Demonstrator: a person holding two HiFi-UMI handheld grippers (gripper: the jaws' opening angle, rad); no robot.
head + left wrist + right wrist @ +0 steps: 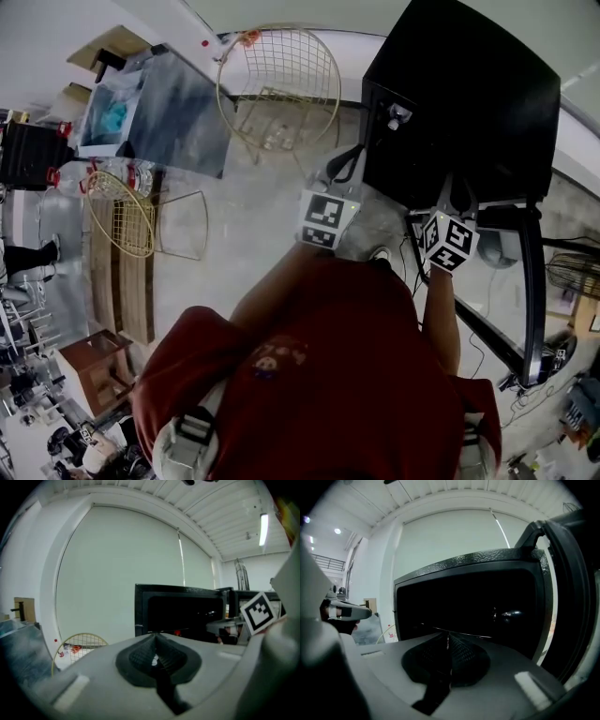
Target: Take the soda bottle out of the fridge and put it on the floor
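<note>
Reach-in step, nothing grabbed yet: left gripper and right gripper both have jaws pressed together and empty, held near the front of the black fridge, whose door stands open on the right. Next move probably needs the right jaws spread and pushed into the cavity. The soda bottle can't be made out anywhere. The right gripper view alone looks inside, showing just a glint far back that may be it, while the head view alone shows the floor to the left.
</note>
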